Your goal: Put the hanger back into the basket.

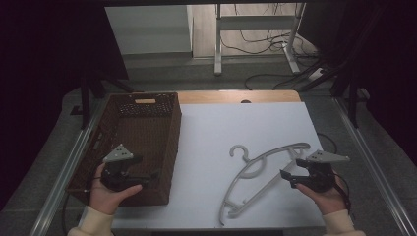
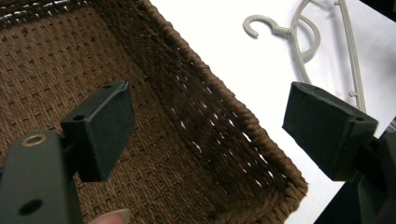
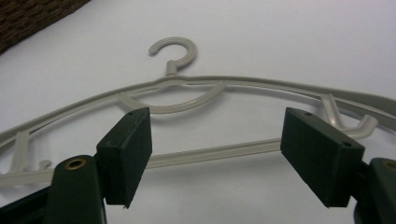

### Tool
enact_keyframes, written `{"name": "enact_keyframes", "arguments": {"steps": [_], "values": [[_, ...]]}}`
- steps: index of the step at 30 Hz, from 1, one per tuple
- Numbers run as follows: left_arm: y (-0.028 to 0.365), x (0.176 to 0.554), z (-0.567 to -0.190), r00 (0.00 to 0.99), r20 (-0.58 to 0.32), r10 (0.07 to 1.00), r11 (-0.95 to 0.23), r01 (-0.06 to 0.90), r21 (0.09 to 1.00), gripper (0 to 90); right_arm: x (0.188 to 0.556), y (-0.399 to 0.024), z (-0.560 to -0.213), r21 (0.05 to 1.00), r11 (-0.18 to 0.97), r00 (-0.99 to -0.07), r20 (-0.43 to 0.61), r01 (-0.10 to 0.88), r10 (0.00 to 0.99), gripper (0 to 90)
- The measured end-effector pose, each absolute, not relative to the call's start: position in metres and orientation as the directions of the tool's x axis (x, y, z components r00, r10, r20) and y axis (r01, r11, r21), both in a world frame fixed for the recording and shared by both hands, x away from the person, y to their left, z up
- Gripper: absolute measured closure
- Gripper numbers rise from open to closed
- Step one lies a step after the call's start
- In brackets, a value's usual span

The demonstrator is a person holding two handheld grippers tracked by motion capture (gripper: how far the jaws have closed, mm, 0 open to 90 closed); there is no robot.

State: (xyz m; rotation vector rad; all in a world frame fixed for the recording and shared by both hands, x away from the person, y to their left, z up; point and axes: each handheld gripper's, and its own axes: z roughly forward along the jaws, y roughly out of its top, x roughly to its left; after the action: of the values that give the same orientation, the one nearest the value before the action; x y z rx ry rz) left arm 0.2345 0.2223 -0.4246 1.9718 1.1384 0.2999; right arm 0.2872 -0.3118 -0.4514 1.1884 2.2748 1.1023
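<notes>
A pale grey plastic hanger (image 1: 259, 169) lies flat on the white table top (image 1: 236, 123), hook toward the far side. My right gripper (image 1: 286, 177) hovers at the hanger's right arm, jaws open and pointing left. In the right gripper view the hanger (image 3: 187, 95) lies just ahead, its lower bar running behind the open gripper (image 3: 215, 149), untouched by the pads. My left gripper (image 1: 150, 178) is held over the near end of a brown wicker basket (image 1: 142, 128), open and holding nothing. In the left gripper view, the gripper (image 2: 210, 126) looks into the basket (image 2: 219, 121).
The basket looks empty inside. Its right wall (image 2: 243, 116) stands between my left gripper and the hanger (image 2: 299, 42). A basket corner (image 3: 28, 14) lies far off past the hanger. A wooden strip (image 1: 236, 96) edges the table's far side; metal rails flank it.
</notes>
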Motion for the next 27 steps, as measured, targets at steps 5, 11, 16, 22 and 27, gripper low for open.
{"name": "enact_keyframes", "arguments": {"steps": [5,11,16,22,27], "values": [[0.225,0.239,-0.425,0.561,-0.184,0.807,-0.253,0.61,0.751,16.5,0.292,-0.318,-0.453,0.778,0.339,-0.595,0.055,0.529,0.802,25.2],[0.227,0.237,-0.43,0.567,-0.185,0.803,-0.258,0.611,0.749,16.5,0.292,-0.313,-0.452,0.776,0.356,-0.605,0.041,0.521,0.795,25.2],[0.232,0.234,-0.427,0.563,-0.187,0.805,-0.244,0.602,0.76,16.7,0.289,-0.307,-0.451,0.758,0.367,-0.589,0.028,0.539,0.808,26.1],[0.225,0.23,-0.418,0.582,-0.172,0.795,-0.257,0.58,0.773,16.7,0.285,-0.302,-0.449,0.751,0.376,-0.593,0.026,0.543,0.805,25.9],[0.222,0.228,-0.418,0.588,-0.169,0.791,-0.264,0.577,0.773,16.8,0.285,-0.296,-0.451,0.734,0.397,-0.599,0.017,0.551,0.8,25.0]]}}
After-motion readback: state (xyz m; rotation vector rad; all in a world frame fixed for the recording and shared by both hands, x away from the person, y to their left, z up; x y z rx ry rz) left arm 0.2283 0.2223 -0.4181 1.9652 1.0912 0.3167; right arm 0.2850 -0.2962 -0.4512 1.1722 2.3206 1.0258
